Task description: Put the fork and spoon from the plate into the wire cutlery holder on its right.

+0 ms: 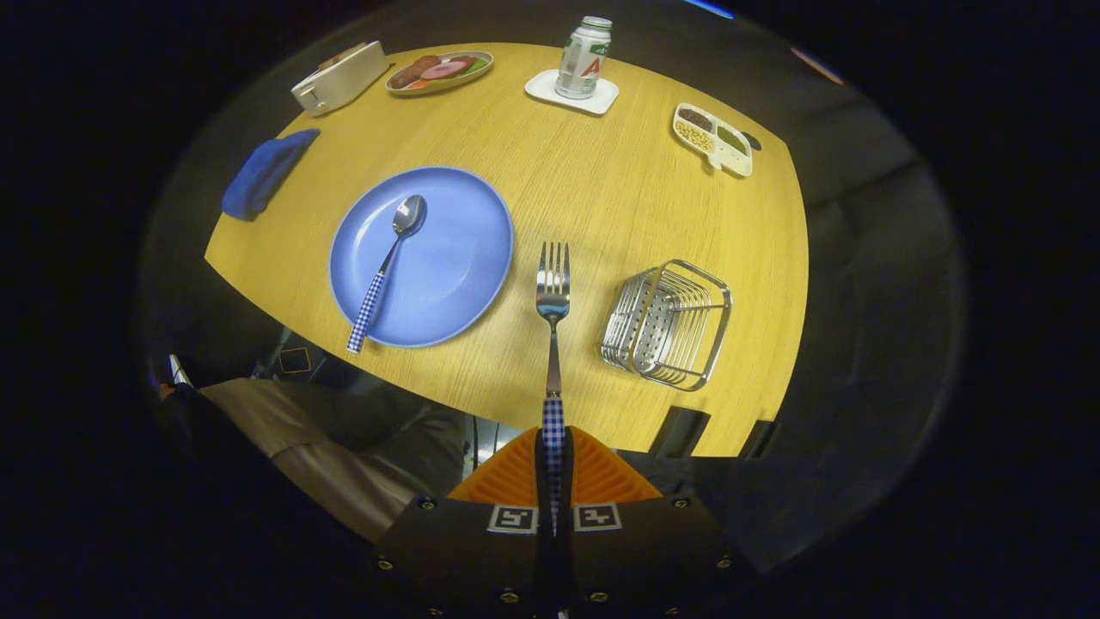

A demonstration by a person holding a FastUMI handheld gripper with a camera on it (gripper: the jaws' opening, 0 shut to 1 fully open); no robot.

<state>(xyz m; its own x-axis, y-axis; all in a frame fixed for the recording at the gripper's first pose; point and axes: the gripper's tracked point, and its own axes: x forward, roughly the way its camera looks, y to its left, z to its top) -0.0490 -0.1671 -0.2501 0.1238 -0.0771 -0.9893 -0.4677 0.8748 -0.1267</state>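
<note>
Here we look down along the gripper (554,468) at a round wooden table (601,206). Our two fingers are closed tight on the blue-and-white checked handle of a fork (553,292), which sticks straight out ahead of them with its tines pointing away, raised over the bare tabletop. The fork sits between a blue plate (464,249) on one side and a wire cutlery holder (669,322) on the other, touching neither. The holder is a shiny metal basket with a perforated inner wall, standing near the table's edge just beside the fork. On the plate lies a spoon (387,266) with a matching checked handle; its bowl rests near the plate's middle and its handle end pokes out over the rim. Farther across the table we see a folded blue cloth (262,172), a white box (339,77), an oval dish of food (438,71), a drinks can (584,56) standing on a white coaster (550,90), and a white divided tray (713,137) holding seeds or grains.
</note>
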